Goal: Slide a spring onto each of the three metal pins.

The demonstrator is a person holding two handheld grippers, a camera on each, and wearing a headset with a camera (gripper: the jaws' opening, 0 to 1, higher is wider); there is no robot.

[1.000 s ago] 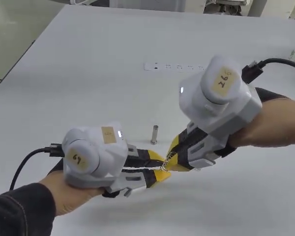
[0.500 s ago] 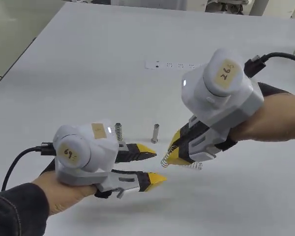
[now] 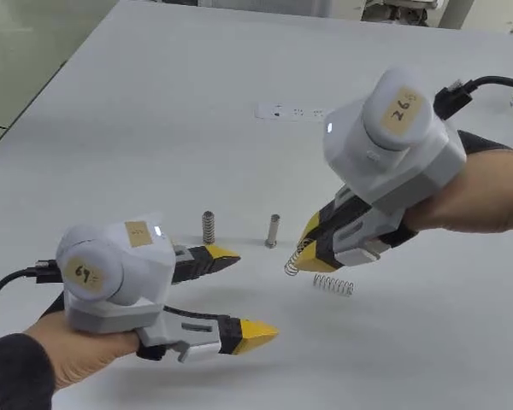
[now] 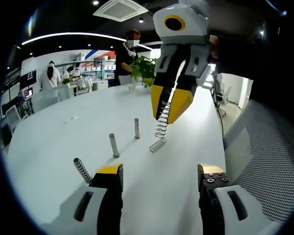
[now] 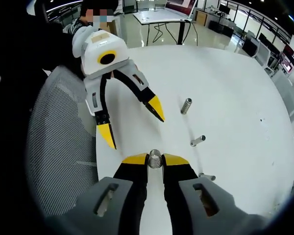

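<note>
My right gripper [image 3: 301, 256] is shut on one end of a spring [image 3: 291, 264], held in the air above the white table [image 3: 154, 128]. Its jaws pinch that spring [image 5: 155, 159] at the tip. A second spring [image 3: 333, 284] lies loose on the table just below it. One pin [image 3: 209, 227] carries a spring. A bare pin [image 3: 274, 231] stands to its right. In the right gripper view a third pin [image 5: 206, 176] shows beside my jaws. My left gripper [image 3: 244, 292] is open and empty, near the table's front edge, left of the right gripper [image 4: 165, 110].
A white power strip [image 3: 295, 112] lies flat on the table farther back. A mesh chair [image 5: 59, 147] stands by the table's edge. People stand at benches in the background of the left gripper view.
The left gripper has let go, opened and drawn back to the left, away from the right gripper. The right gripper keeps the spring and has lifted slightly.
</note>
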